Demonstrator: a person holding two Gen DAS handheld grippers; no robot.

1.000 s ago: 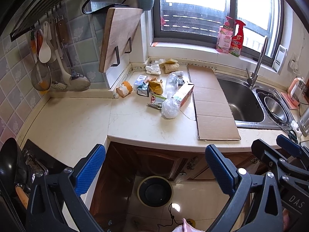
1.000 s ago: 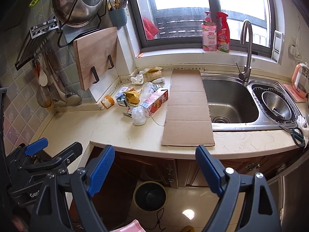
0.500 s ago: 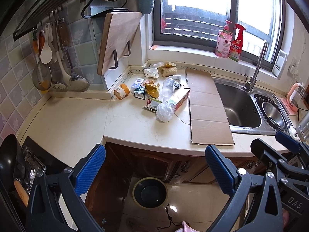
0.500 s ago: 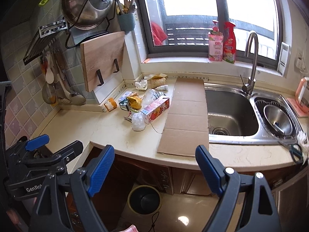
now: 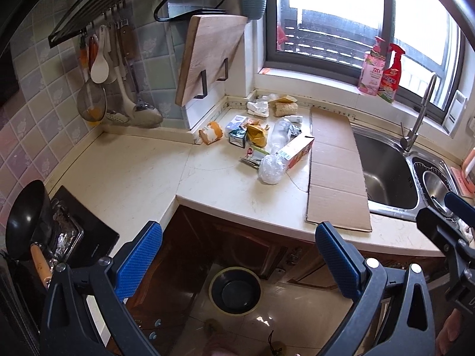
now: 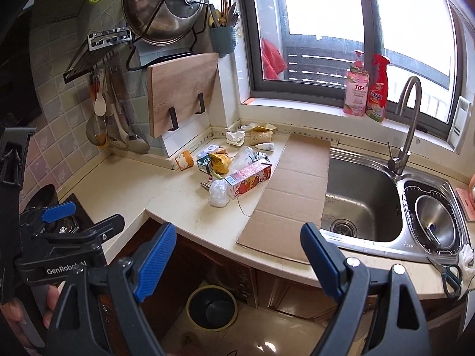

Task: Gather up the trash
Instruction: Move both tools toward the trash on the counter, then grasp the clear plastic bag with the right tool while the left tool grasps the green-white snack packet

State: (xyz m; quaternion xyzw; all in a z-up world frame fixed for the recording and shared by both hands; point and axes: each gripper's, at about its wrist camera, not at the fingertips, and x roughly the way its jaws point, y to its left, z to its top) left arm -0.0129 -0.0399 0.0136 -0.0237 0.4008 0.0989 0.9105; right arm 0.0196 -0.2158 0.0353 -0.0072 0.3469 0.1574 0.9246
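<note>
Trash (image 5: pixel 267 139) lies heaped at the back corner of the cream countertop (image 5: pixel 127 178), well apart from both tools. Largest is the flattened cardboard sheet (image 5: pixel 335 172), laid beside the sink (image 6: pixel 362 198) with one edge overhanging the basin. Just left of it rests a printed carton (image 6: pixel 249 178), then a clear plastic bottle (image 5: pixel 279 133), a crumpled clear bag (image 5: pixel 270 172), a yellow wrapper (image 5: pixel 256 133) and small boxes.

On the floor below the counter edge stands a round bin (image 5: pixel 236 292), probably set there so pieces can be dropped straight down.

The left gripper (image 5: pixel 237 255) and right gripper (image 6: pixel 237 255) both hover above the bin with fingers spread wide and nothing between them, apparently poised for a first pick.

The room is a tiled kitchen with hanging utensils (image 5: pixel 104 74) and a bright window (image 6: pixel 356 29).
</note>
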